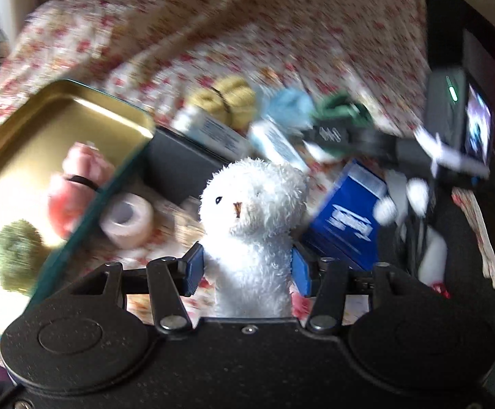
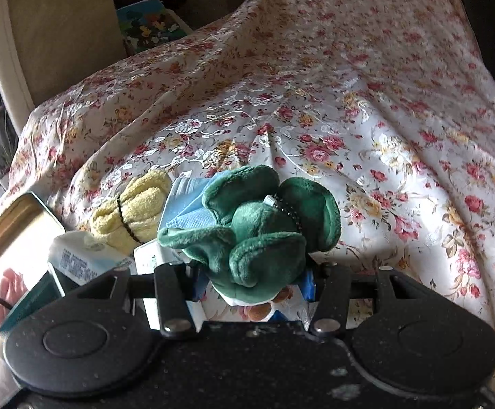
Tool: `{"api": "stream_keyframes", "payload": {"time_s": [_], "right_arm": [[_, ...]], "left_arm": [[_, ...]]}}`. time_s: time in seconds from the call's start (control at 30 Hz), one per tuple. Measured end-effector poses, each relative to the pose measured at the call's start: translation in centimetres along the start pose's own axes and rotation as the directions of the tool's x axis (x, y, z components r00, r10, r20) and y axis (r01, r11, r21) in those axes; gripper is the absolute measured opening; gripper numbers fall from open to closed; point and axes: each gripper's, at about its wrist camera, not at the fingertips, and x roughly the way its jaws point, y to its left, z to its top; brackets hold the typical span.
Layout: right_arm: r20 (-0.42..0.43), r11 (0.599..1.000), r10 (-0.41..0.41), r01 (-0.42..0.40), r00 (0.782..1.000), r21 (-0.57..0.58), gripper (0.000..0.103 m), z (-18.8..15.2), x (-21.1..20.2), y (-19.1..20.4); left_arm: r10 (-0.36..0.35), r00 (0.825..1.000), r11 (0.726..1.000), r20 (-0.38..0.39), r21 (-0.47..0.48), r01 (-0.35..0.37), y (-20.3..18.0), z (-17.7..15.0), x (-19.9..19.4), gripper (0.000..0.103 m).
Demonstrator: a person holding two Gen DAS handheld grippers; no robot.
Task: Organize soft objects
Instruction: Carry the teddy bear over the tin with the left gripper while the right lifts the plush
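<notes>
My left gripper [image 1: 247,272] is shut on a white plush bear [image 1: 252,218], held upright above the floral cloth. A gold tin tray [image 1: 18,136] lies at the left with a pink rolled towel [image 1: 73,187] and a green fluffy thing [image 1: 17,252] in it. My right gripper [image 2: 252,281] is shut on a green plush toy [image 2: 264,228] with a ball chain. It also shows in the left wrist view [image 1: 339,116], blurred. A yellow rolled towel [image 2: 131,211] and a blue face mask [image 2: 189,208] lie just behind the green toy.
A floral cloth [image 2: 349,102] covers the surface. A tissue pack [image 2: 80,259], a blue box [image 1: 346,218], a roll of bandage tape [image 1: 128,221] and a dark box [image 1: 179,167] lie near the tray. A picture book [image 2: 148,24] stands at the back left.
</notes>
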Motion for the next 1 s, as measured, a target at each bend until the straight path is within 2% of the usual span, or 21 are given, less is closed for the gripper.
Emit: {"api": "stream_keyframes", "payload": {"time_s": [0.13, 0.33, 0.43, 0.53, 0.8, 1.0], "right_arm": [[-0.005, 0.999, -0.011, 0.011, 1.000, -0.040, 0.050, -0.2, 0.1, 0.9], [-0.022, 0.997, -0.011, 0.010, 1.000, -0.077, 0.050, -0.7, 0.2, 2.1], [-0.017, 0.993, -0.034, 0.032, 0.999, -0.110, 0.051, -0.9, 0.3, 3.0], [-0.028, 0.994, -0.036, 0.032, 0.999, -0.104, 0.051, -0.8, 0.4, 2.8], [-0.052, 0.996, -0.037, 0.033, 0.998, -0.082, 0.051, -0.6, 0.7, 2.5], [-0.065, 0.997, -0.038, 0.033, 0.997, -0.068, 0.051, -0.1, 0.8, 2.4]], "left_arm": [[0.058, 0.997, 0.997, 0.053, -0.058, -0.055, 2.9, 1.1, -1.9, 0.051], [0.190, 0.976, 0.976, 0.108, -0.129, -0.175, 6.7, 1.7, -3.3, 0.051], [0.213, 0.972, 0.962, 0.102, -0.197, -0.190, 8.8, 1.6, -3.4, 0.051], [0.200, 0.976, 0.950, 0.089, -0.263, -0.171, 10.3, 1.5, -3.5, 0.051], [0.269, 0.958, 0.932, 0.098, -0.275, -0.234, 11.3, 2.1, -3.4, 0.051], [0.295, 0.951, 0.908, 0.091, -0.336, -0.249, 12.7, 2.1, -3.3, 0.051]]}}
